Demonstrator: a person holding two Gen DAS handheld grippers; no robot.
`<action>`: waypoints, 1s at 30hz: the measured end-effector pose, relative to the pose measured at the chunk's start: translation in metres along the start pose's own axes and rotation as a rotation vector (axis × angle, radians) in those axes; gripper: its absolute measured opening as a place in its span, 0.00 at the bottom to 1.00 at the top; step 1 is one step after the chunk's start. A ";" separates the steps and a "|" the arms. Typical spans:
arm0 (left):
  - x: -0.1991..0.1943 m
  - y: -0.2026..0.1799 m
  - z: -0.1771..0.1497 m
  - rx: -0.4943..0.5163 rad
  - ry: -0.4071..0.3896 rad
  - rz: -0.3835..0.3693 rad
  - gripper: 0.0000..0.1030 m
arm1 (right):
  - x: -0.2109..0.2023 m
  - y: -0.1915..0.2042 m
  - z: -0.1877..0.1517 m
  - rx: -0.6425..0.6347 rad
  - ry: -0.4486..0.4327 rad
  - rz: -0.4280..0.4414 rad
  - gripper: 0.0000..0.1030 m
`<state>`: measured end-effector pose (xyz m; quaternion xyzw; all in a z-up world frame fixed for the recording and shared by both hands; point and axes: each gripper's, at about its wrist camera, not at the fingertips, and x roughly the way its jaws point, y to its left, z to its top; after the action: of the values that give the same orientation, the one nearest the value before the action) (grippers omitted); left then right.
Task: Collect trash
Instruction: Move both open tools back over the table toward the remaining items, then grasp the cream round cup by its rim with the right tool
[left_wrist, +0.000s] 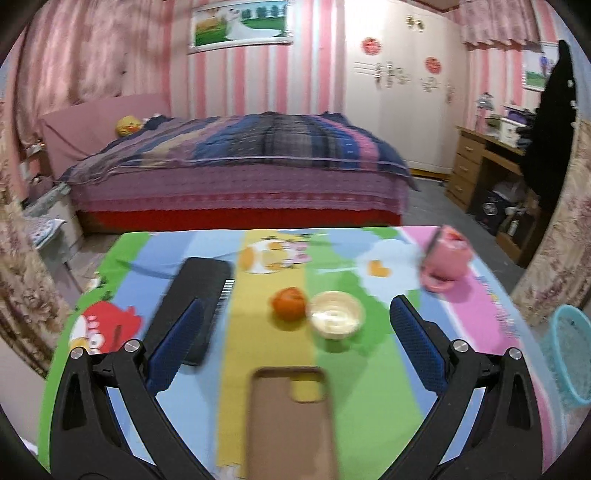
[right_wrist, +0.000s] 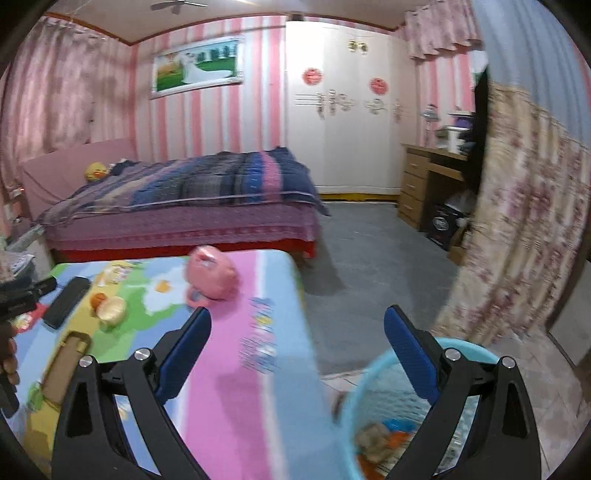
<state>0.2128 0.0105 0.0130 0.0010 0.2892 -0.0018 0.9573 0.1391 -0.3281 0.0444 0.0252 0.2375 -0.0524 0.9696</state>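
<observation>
The left tool (left_wrist: 295, 325) stands wide open and empty, aimed across the tabletop (left_wrist: 491, 306). Straight ahead, between its open fingers, sit an orange peel (left_wrist: 289, 303) and a small empty cup (left_wrist: 336, 314), touching side by side, likely the trash left to collect. The left tool is much the nearer.

The right tool (right_wrist: 297, 334), also open and empty, hangs over the tabletop's right edge above the turquoise basket (right_wrist: 369, 391) on the floor, which already holds scraps.

A brown phone case (left_wrist: 291, 417) lies under the approach; a black phone (left_wrist: 207, 295) lies left, a pink pouch (left_wrist: 445, 258) far right.
</observation>
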 end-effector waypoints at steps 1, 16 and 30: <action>0.002 0.005 -0.001 0.003 0.000 0.016 0.94 | 0.010 0.015 0.005 -0.005 0.005 0.026 0.90; 0.042 0.080 -0.006 -0.050 0.066 0.111 0.94 | 0.113 0.147 0.014 -0.084 0.116 0.190 0.90; 0.067 0.125 -0.010 -0.145 0.103 0.125 0.94 | 0.188 0.230 -0.023 -0.235 0.306 0.270 0.56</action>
<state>0.2635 0.1349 -0.0319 -0.0501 0.3366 0.0789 0.9370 0.3202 -0.1150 -0.0580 -0.0485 0.3807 0.1100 0.9168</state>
